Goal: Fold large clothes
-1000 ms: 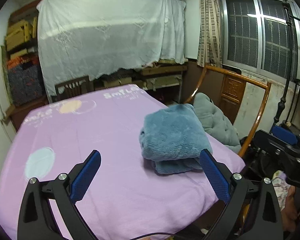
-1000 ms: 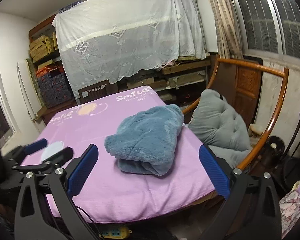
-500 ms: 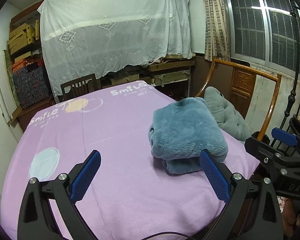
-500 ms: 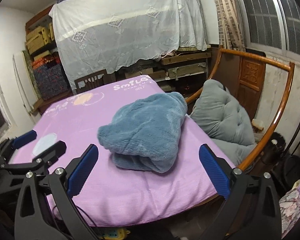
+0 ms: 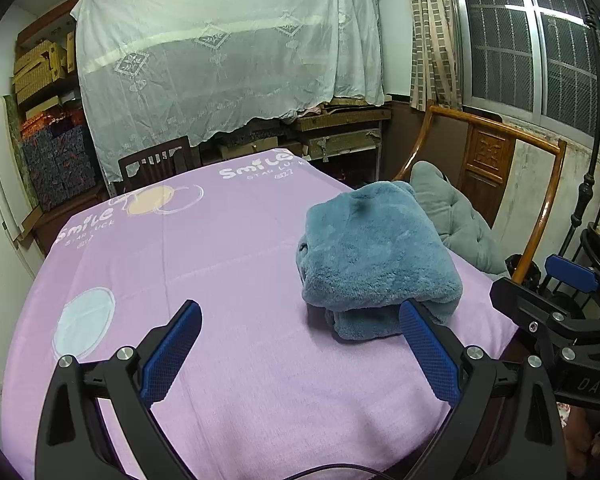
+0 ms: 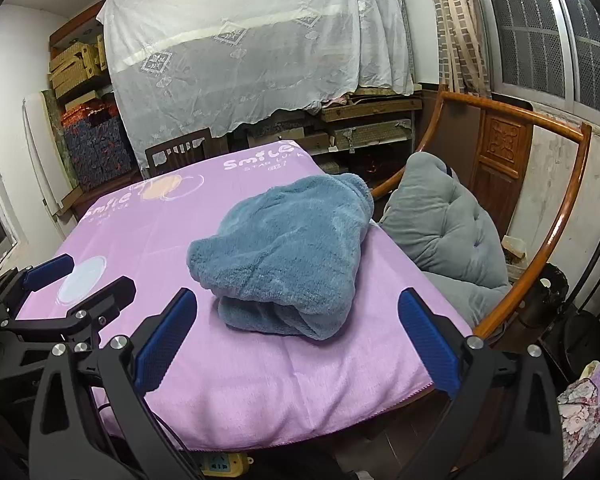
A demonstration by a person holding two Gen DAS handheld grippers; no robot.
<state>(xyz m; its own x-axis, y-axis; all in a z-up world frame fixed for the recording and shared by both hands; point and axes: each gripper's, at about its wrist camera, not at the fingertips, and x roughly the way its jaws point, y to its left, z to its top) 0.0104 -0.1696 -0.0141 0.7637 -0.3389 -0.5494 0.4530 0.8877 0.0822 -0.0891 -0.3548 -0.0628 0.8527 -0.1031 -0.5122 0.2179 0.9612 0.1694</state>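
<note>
Garment: the blue fleece garment (image 5: 376,256) lies as a thick folded bundle near the right edge of the purple-covered table (image 5: 228,280), layers stacked, a lower lip showing at the near end.
Left gripper: my left gripper (image 5: 300,354) has its fingers spread wide apart, holding nothing, above bare cloth and clear of the bundle.
Right gripper: my right gripper (image 6: 296,344) is likewise spread wide and empty, just short of the table's near edge.
What changed: over the last second the bundle's shape has not altered; only my viewpoints have shifted, the left view swinging round to show more of the table and the right-hand tool entering its edge.
Meaning: I judge the fold finished or nearly so, since neither tool touches the fleece.
Nearby: a grey cushion (image 6: 448,232) sits on the wooden chair (image 6: 556,216) just beside the bundle.
Risk: the fleece looks springy and could slump open.
</note>
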